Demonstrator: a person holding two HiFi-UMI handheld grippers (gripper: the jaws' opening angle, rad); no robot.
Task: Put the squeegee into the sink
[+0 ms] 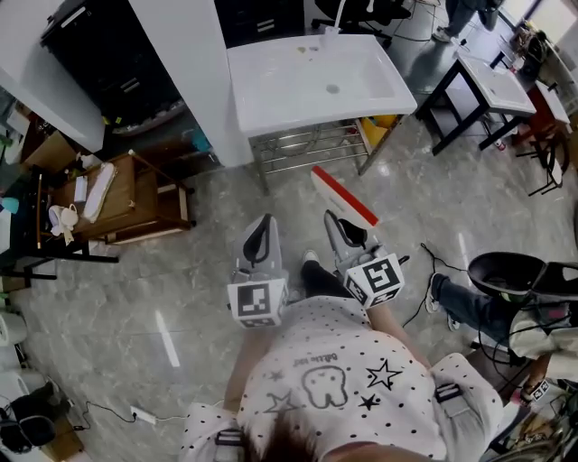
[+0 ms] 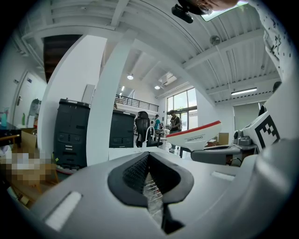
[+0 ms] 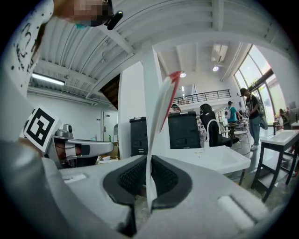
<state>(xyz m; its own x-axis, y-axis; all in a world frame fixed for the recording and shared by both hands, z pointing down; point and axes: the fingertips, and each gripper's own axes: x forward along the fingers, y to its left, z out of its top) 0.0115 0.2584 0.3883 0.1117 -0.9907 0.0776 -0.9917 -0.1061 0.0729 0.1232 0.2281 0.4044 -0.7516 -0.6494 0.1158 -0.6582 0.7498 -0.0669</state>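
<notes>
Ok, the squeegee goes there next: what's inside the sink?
The sink holds only its drain and a few small specks near the faucet. The head view shows the whole basin; in the right gripper view its rim hides the inside.

Floor: pale grey marbled tile floor (image 1: pixel 181 307), glossy, streaked with reflected light. White square pillar (image 1: pixel 194 81) centre-left, black metal cabinets (image 1: pixel 99 54) behind it. Low brown wooden stand (image 1: pixel 135 198) at left, cluttered. Black-legged white table (image 1: pixel 492 83) upper right. Tall glazed windows (image 3: pixel 268 88) bright; white ribbed ceiling (image 3: pixel 74 51) carries a lit tube lamp (image 3: pixel 46 79).
</notes>
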